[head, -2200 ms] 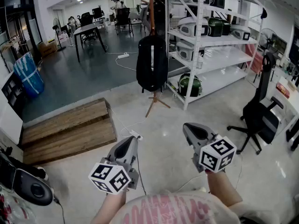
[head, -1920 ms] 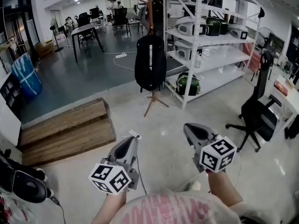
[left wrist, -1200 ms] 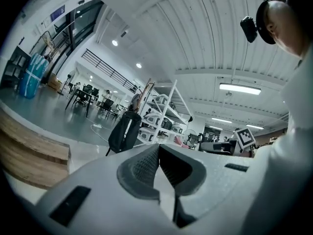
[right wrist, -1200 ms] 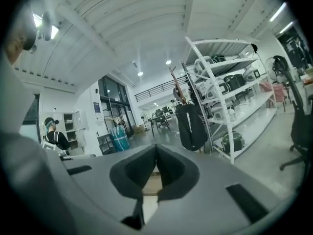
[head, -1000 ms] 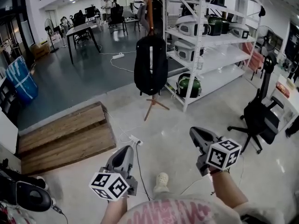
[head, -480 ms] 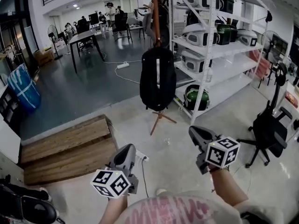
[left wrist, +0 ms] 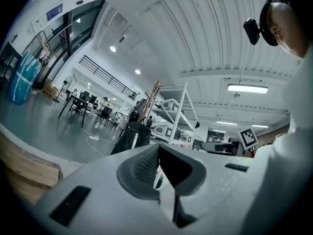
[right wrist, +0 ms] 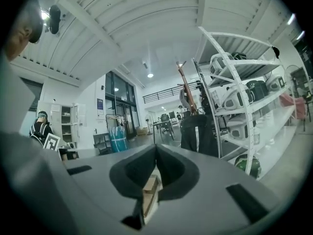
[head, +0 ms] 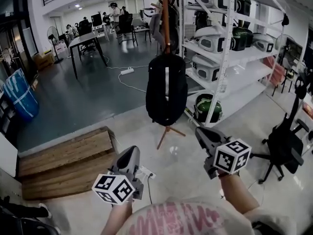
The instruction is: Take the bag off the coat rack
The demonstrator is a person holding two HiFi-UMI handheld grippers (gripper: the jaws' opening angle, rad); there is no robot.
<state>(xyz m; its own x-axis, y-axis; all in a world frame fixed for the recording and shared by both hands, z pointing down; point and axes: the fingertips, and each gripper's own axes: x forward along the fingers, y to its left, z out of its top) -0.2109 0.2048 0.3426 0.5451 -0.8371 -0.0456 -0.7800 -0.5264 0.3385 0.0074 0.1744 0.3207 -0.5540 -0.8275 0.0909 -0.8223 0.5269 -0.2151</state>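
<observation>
A black backpack (head: 166, 89) with a pale stripe hangs on a wooden coat rack (head: 165, 13) that stands on spread legs on the pale floor. The bag also shows ahead in the left gripper view (left wrist: 131, 137) and in the right gripper view (right wrist: 195, 130). My left gripper (head: 131, 154) is held low, short of the rack and to its left, with its jaws (left wrist: 157, 153) shut on nothing. My right gripper (head: 200, 133) is low and to the right of the rack's legs, also shut and empty (right wrist: 156, 153). Neither touches the bag.
White metal shelving (head: 226, 43) with several appliances stands just right of the rack. A wooden platform (head: 63, 158) lies at the left, and a power strip with a cable (head: 145, 173) lies by my left gripper. A black office chair (head: 288, 146) stands at the right.
The bag and rack have come nearer and look larger. Both grippers stay shut and low in front of the body, the right one now close to the rack's legs.
</observation>
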